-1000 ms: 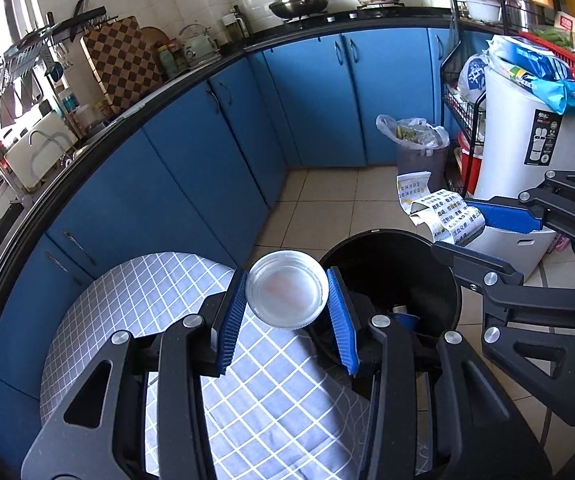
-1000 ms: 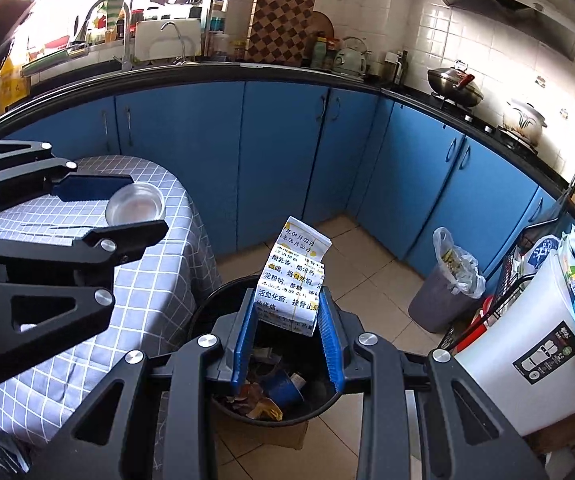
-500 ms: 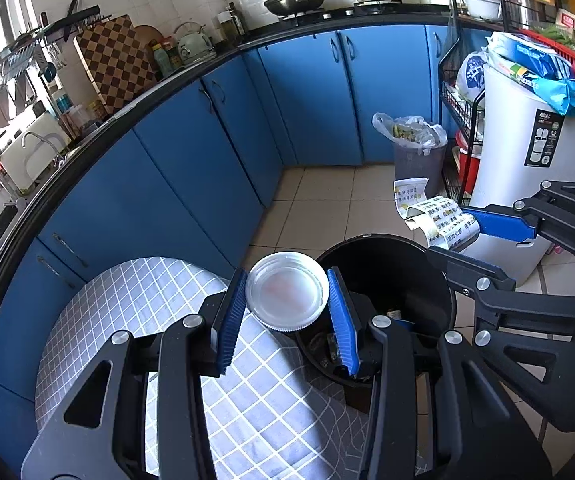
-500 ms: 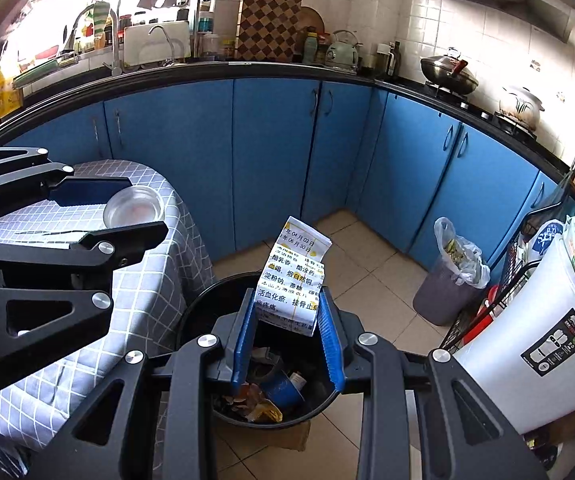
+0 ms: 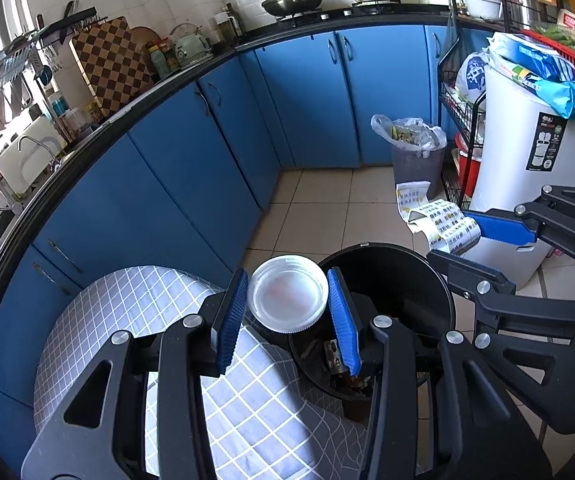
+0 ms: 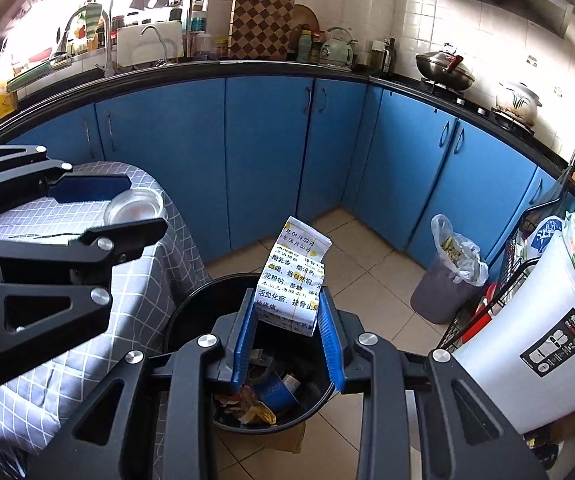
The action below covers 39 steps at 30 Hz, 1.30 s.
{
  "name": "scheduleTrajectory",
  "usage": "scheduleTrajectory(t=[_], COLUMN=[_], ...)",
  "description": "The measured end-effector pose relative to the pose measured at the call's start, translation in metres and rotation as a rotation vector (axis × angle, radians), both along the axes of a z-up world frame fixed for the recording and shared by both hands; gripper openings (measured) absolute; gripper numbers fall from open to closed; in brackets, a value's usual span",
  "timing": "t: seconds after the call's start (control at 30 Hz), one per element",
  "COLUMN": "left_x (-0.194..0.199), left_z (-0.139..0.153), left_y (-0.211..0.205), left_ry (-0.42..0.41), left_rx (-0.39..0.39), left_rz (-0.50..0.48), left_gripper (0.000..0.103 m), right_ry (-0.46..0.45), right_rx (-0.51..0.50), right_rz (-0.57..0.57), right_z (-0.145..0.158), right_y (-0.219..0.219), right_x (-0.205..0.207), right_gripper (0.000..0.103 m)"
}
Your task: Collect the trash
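Lid (image 5: 287,294) between opening left claw (image 5: 287,312) jaws; right claw (image 6: 287,322) clamps leaflet (image 6: 293,276) above bin (image 6: 191,300)

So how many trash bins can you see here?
2: a black bin beside the table, under both grippers, and a bag-lined grey bin by the blue cabinets. Others may be hidden.
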<state>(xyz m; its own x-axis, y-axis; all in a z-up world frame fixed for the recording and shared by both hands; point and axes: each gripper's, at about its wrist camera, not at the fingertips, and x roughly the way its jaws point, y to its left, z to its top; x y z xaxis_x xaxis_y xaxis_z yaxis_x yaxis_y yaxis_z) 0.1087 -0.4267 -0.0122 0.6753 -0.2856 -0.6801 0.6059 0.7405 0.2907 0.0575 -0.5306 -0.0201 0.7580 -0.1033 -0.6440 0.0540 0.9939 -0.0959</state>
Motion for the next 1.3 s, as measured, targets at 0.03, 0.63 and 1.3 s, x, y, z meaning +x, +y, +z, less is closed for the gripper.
scheduleTrajectory(t=[0.03,0.63,1.3], left_x=[0.001,0.014,0.013], left_z=[0.001,0.008,0.012], left_y=[-0.001,0.022,0.026], left_ry=[-0.002,-0.015,0.0], left_rx=[0.002,-0.04,-0.075], left_rz=[0.005,0.073,0.053], left_gripper=[0.05,0.085,0.1], right_ry=[0.001,0.015,-0.008], right_rx=[0.001,0.033,0.041], right_rz=[0.0,0.007,-0.023], right_z=[0.0,-0.001,0.002], right_y=[-0.001,-0.003,-0.008], right_x=[0.0,0.009,0.005], right_gripper=[0.03,0.037,0.094])
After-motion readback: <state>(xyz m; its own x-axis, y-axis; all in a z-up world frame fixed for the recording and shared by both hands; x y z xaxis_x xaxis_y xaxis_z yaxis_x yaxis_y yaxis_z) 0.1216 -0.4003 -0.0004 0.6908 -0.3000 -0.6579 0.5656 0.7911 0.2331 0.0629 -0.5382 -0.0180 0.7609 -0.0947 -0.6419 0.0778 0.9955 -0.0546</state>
